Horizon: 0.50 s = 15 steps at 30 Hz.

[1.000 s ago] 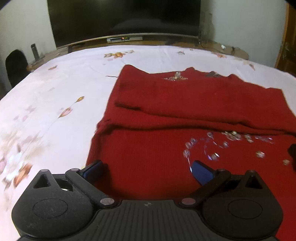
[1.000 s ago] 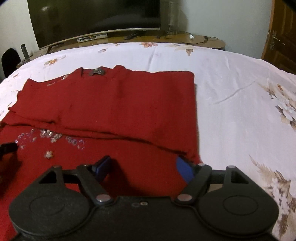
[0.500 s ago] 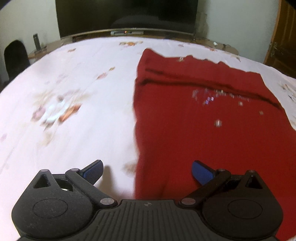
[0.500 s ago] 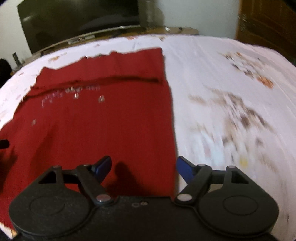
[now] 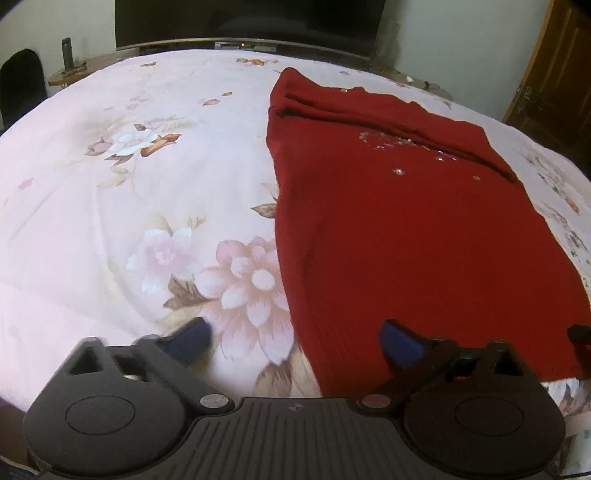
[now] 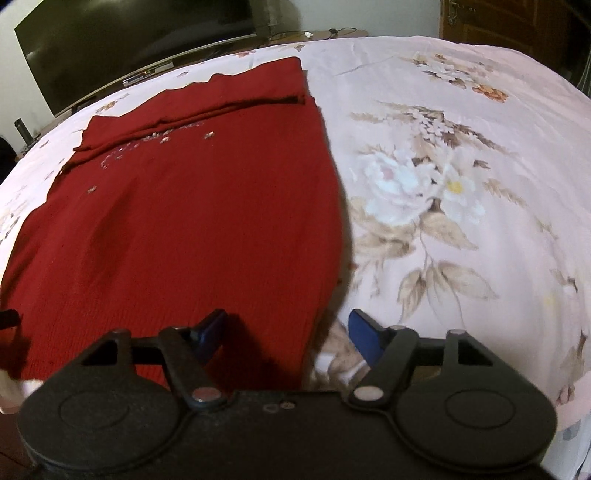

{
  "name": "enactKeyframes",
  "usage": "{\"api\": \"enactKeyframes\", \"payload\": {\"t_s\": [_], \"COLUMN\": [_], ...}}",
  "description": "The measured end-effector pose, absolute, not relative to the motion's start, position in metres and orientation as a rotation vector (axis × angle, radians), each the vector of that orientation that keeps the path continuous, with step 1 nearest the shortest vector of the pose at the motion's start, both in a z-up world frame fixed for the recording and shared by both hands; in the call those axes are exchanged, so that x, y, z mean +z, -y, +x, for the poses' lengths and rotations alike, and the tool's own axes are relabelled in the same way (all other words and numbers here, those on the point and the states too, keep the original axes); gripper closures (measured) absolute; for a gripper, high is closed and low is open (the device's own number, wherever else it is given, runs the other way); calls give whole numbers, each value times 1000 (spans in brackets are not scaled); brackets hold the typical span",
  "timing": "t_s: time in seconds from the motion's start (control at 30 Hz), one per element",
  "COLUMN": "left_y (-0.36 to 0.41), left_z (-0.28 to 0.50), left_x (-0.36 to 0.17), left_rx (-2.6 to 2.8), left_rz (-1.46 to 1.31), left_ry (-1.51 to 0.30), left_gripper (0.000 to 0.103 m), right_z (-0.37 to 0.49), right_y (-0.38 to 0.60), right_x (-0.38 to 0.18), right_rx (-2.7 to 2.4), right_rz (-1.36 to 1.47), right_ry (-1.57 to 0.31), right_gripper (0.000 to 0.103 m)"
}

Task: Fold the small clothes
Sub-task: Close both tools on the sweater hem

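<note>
A red knit sweater (image 5: 399, 229) with sparkly trim lies flat on the floral bedsheet (image 5: 129, 206), its sleeves folded across the far chest. It also shows in the right wrist view (image 6: 192, 221). My left gripper (image 5: 295, 339) is open and empty, astride the sweater's near left hem corner. My right gripper (image 6: 288, 332) is open and empty, astride the near right hem corner. The right gripper's tip shows at the left view's right edge (image 5: 580, 332).
A dark TV (image 5: 243, 18) on a low wooden stand sits beyond the bed. A wooden door (image 5: 554, 74) is at the right. A dark chair (image 5: 20, 81) stands at the far left. The near bed edge lies just under both grippers.
Both grippers have pulled back from mid-sweater to its near hem, moving apart to the two hem corners. They stayed open. The sweater has not moved.
</note>
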<state>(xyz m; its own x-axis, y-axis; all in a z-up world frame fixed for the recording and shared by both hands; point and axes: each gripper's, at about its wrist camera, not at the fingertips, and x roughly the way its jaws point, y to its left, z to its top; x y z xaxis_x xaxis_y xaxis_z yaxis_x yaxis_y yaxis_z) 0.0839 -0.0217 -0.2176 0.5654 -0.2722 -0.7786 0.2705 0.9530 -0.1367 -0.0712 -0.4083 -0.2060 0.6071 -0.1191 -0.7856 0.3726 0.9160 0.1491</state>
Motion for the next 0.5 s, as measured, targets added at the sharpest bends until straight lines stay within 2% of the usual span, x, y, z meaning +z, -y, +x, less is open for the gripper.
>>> {"api": "enactKeyframes", "payload": {"t_s": [0.03, 0.1, 0.13, 0.17, 0.2, 0.23, 0.27, 0.3, 0.37, 0.4, 0.47, 0.5], "left_y": [22, 21, 20, 19, 19, 20, 21, 23, 27, 28, 29, 30], "left_z": [81, 78, 77, 77, 77, 76, 76, 75, 73, 73, 74, 74], "left_x": [-217, -216, -215, -215, -214, -214, -214, -215, -216, -216, -212, -209], "left_rx": [-323, -330, -330, -332, -337, -347, -365, -379, -391, -399, -420, -431], "left_rz": [5, 0, -7, -17, -27, -38, -52, -60, -66, -77, -105, -113], "left_ry": [-910, -909, -910, -913, -918, -926, -941, -953, -958, -959, -955, -950], "left_gripper": [22, 34, 36, 44, 60, 69, 84, 91, 93, 100, 100, 100], "right_z": [-73, -78, -79, -79, -79, -79, -79, -80, -80, -79, -79, -79], "right_y": [407, 403, 401, 400, 398, 396, 394, 393, 390, 389, 390, 391], "right_x": [-206, -207, -207, -207, -207, -207, -207, -207, -207, -207, -206, -204], "right_rx": [-288, -284, -279, -272, -264, -257, -250, -242, -223, -208, -187, -178], "right_rz": [313, 313, 313, 314, 312, 311, 314, 322, 334, 343, 372, 390], "right_ry": [-875, -872, -873, -875, -877, -880, -882, -882, -887, -891, -892, -885], "right_gripper": [37, 48, 49, 52, 55, 57, 62, 70, 82, 88, 96, 96]}}
